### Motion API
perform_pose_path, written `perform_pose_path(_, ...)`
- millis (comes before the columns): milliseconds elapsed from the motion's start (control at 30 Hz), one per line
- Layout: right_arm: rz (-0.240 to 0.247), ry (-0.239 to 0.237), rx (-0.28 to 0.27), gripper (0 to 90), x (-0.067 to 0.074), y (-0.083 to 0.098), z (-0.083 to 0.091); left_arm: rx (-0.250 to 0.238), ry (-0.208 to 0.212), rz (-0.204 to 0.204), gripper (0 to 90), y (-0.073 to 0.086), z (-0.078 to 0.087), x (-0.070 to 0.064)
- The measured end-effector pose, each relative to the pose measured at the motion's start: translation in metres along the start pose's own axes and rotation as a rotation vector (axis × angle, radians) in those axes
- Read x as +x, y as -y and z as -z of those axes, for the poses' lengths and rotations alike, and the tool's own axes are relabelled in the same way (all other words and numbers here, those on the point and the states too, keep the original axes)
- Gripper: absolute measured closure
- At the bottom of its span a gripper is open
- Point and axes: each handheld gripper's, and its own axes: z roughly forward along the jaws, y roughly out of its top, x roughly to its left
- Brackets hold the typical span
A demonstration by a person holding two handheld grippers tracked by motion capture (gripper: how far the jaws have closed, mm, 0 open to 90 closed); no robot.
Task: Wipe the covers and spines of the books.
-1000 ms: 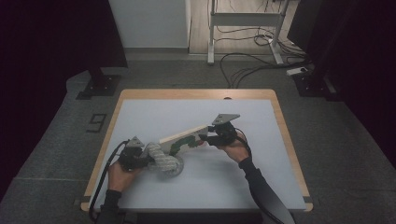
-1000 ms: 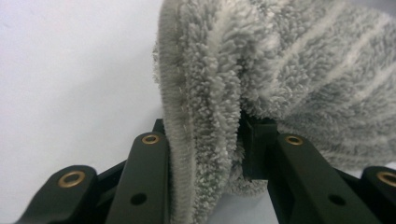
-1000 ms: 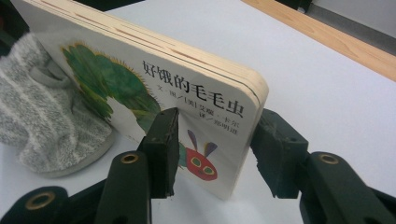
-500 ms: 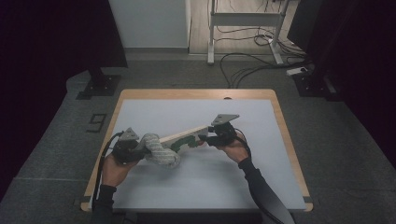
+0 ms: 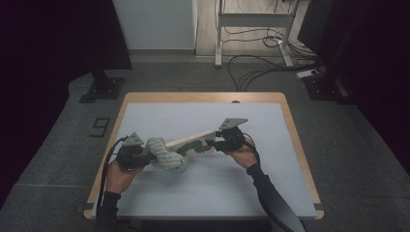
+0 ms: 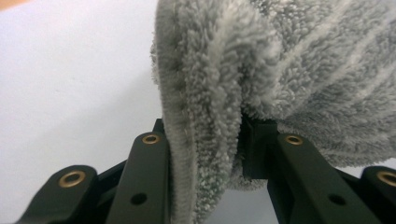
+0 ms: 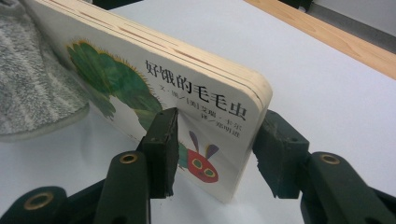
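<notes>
Left gripper (image 5: 145, 155) clamped on a fold of grey towel (image 6: 243, 74), at eight o'clock on the white table (image 5: 203, 193). Right gripper (image 7: 212, 154) closed across a tilted board book (image 7: 154, 79), near centre; book's far end touching the towel.

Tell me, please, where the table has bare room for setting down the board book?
The white table top lies bare between its far wooden rim and the board book, and again between the hands and the near edge. It is crowded mid-table, where the left gripper pinches the grey towel and the right gripper clamps the book.
</notes>
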Motion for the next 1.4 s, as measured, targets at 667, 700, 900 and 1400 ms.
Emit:
perform_pose_path(667,0.004,0.002,-0.009,51.1,0.0,0.001,0.0,0.08,0.003,0.043,67.7,0.031,-0.038,0.004)
perform_pose_path(700,0.004,0.002,-0.009,51.0,0.0,0.001,0.0,0.08,0.004,0.039,67.8,0.03,-0.037,0.004)
perform_pose_path(900,0.009,0.001,-0.004,50.9,0.001,0.001,0.001,0.074,-0.026,-0.002,67.9,0.016,-0.024,0.0)
perform_pose_path(1400,0.003,-0.001,-0.005,50.9,0.0,0.001,0.001,0.034,-0.044,-0.047,67.8,-0.013,0.007,-0.005)
